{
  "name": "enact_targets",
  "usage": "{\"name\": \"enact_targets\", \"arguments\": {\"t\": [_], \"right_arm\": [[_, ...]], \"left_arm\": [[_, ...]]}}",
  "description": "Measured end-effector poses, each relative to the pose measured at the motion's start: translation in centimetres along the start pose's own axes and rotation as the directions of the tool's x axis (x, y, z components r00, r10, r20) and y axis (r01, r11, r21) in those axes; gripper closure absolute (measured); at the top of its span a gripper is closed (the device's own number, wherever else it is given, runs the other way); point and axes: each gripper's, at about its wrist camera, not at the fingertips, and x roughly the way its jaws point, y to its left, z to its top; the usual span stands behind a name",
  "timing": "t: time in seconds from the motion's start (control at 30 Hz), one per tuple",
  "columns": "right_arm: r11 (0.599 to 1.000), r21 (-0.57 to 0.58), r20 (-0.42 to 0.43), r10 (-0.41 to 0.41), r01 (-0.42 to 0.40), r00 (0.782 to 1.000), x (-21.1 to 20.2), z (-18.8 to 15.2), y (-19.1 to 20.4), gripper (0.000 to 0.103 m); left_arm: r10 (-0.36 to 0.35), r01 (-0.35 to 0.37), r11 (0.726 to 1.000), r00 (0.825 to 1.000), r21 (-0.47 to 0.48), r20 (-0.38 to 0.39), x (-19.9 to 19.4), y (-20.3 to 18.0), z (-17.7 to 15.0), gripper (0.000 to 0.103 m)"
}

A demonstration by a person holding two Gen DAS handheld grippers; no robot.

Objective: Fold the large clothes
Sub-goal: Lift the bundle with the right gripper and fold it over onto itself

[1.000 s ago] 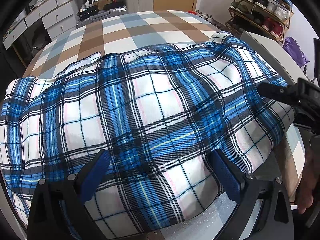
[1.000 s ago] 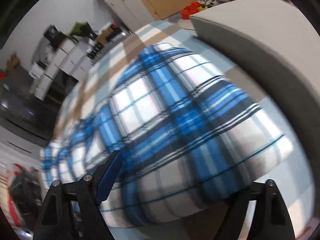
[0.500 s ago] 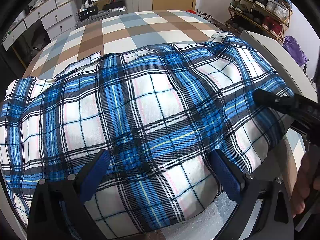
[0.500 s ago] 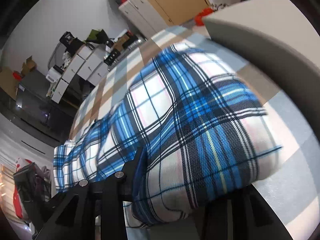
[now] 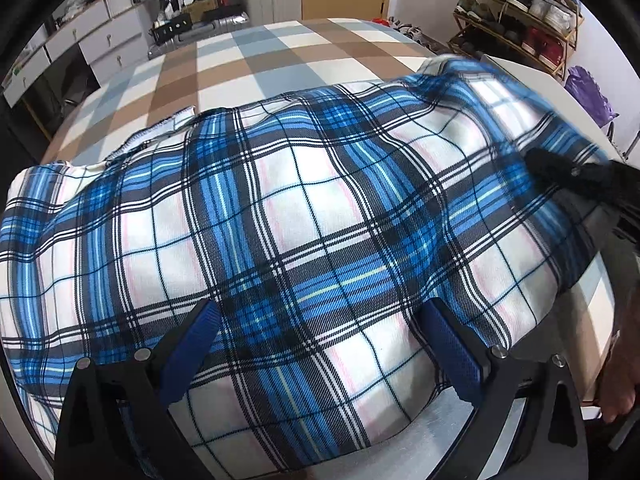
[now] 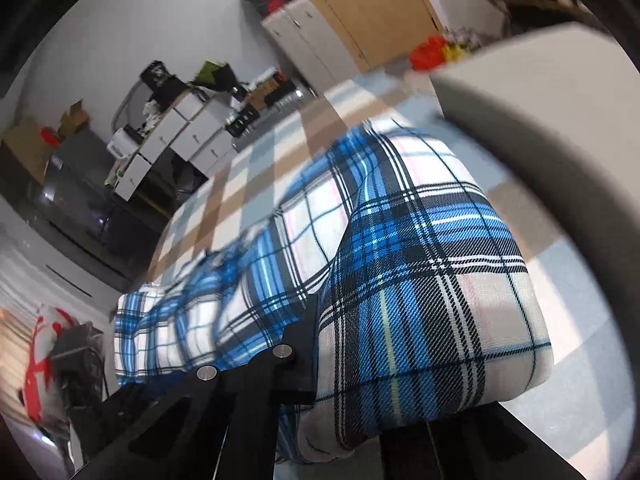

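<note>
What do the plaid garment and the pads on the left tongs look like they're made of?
The plaid garment looks like woven cotton-type twill: fine diagonal ribs show in the weave, matte, draping in soft folds. The pads on the left tongs look like blue rubber or textured plastic, with a fine grid pattern; which one is uncertain.

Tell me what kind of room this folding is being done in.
Most likely a bedroom at home: the plaid garment lies on a bed with a checked cover, a shoe rack stands against the wall, and white drawers line the far side.
</note>
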Motion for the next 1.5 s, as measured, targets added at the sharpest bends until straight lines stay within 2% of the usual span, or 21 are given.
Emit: {"name": "enact_targets", "arguments": {"t": [0.17,0.27,0.37,0.43,0.5,0.57,0.63,0.73,0.83,0.9,1.1,1.23,1.4,1.5], "right_arm": [[0.998,-0.065,0.094,-0.018,0.024,0.995,-3.2,0.5,0.4,0.098],[0.999,-0.036,0.148,-0.027,0.033,0.989,-6.0,0.9,-0.9,0.098],[0.998,-0.016,0.195,-0.062,0.067,0.979,-7.5,1.0,-1.8,0.098],[0.995,-0.016,0.205,-0.092,0.098,0.974,-7.6,1.1,-2.3,0.098],[0.995,0.006,0.195,-0.096,0.097,0.976,-7.3,1.2,-2.8,0.098],[0.996,0.032,0.185,-0.090,0.086,0.979,-7.1,1.3,-3.3,0.098],[0.996,0.034,0.187,-0.086,0.081,0.979,-7.1,1.4,-3.3,0.098],[0.997,0.017,0.201,-0.082,0.080,0.976,-7.3,1.4,-2.5,0.098],[0.998,-0.003,0.228,-0.063,0.065,0.972,-7.9,1.2,-1.6,0.098],[0.998,-0.021,0.243,-0.049,0.056,0.969,-8.3,1.1,-0.9,0.098],[0.997,-0.069,0.286,-0.025,0.046,0.958,-9.7,1.5,0.2,0.098],[0.984,-0.137,0.308,-0.065,0.112,0.949,-10.8,2.3,0.7,0.099],[0.950,-0.237,0.275,-0.136,0.204,0.952,-11.5,3.6,2.2,0.098],[0.911,-0.328,0.272,-0.163,0.251,0.948,-11.1,3.2,4.8,0.098]], "left_arm": [[-0.049,0.048,0.998,0.999,0.050,0.015,0.4,-3.3,0.5,0.004],[-0.137,0.133,0.986,0.990,0.096,0.035,0.5,-6.1,0.6,0.004],[-0.207,0.203,0.966,0.978,0.158,0.011,0.4,-8.3,1.4,0.004],[-0.210,0.209,0.963,0.978,0.171,-0.011,-0.2,-8.0,2.2,0.004],[-0.178,0.170,0.973,0.983,0.158,0.038,-1.6,-6.5,2.7,0.004],[-0.044,0.030,0.990,0.994,0.135,0.103,-2.9,-4.1,3.0,0.004],[0.023,-0.032,0.995,0.996,0.098,0.091,-2.8,-1.9,3.0,0.004],[0.039,-0.039,0.999,0.999,0.033,-0.003,-0.4,0.5,2.2,0.005],[0.114,-0.114,0.988,0.993,0.105,0.010,0.5,-0.7,1.7,0.004],[0.139,-0.140,0.985,0.990,0.103,0.016,0.5,-1.7,1.4,0.004],[0.098,-0.098,0.992,0.995,0.086,0.005,0.3,-2.9,1.5,0.004],[0.076,-0.078,0.992,0.997,0.102,0.019,0.9,-5.4,2.5,0.004],[-0.046,0.043,0.977,0.999,0.208,0.007,0.0,-9.4,2.5,0.004],[-0.144,0.143,0.974,0.990,0.174,-0.004,-2.1,-7.9,2.6,0.005]]}}
